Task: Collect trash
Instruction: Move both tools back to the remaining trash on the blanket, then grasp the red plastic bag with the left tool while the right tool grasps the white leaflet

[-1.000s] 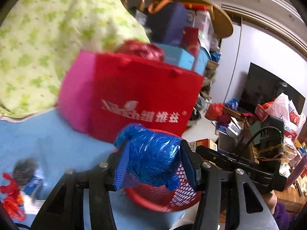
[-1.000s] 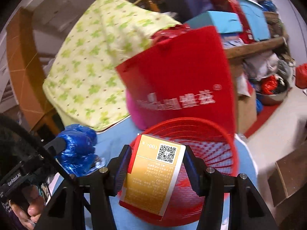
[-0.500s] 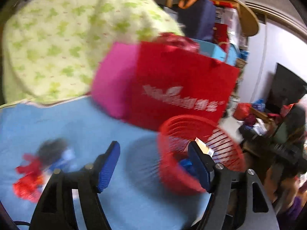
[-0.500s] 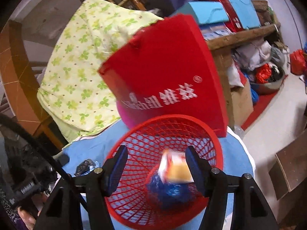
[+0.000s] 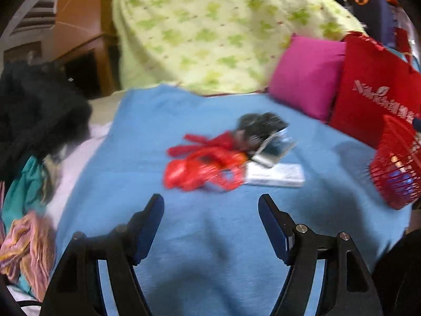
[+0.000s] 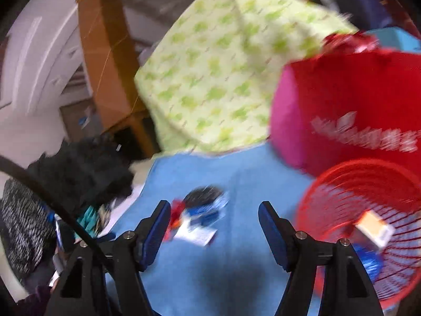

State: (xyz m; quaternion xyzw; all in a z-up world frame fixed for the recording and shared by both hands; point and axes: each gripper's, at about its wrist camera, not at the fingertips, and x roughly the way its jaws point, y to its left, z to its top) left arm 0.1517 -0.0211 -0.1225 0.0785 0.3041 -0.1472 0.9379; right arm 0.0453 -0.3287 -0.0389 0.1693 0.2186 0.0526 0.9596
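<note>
Beyond the left tongs [image 5: 211,205], jaws apart and empty, trash pile [image 5: 229,155] lies on blue cloth [image 5: 210,237].

Open blue blanket [image 5: 210,237] ahead, red basket [image 6: 363,210] and red bag [image 5: 373,92] blocking right

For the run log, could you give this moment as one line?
left gripper: open, empty | right gripper: opening, empty | red basket: box inside

Cluttered home room, blue blanket [image 5: 210,237], green-patterned quilt [image 5: 210,26], pink cushion [image 5: 305,76], heaped clothes [image 5: 29,121]
</note>
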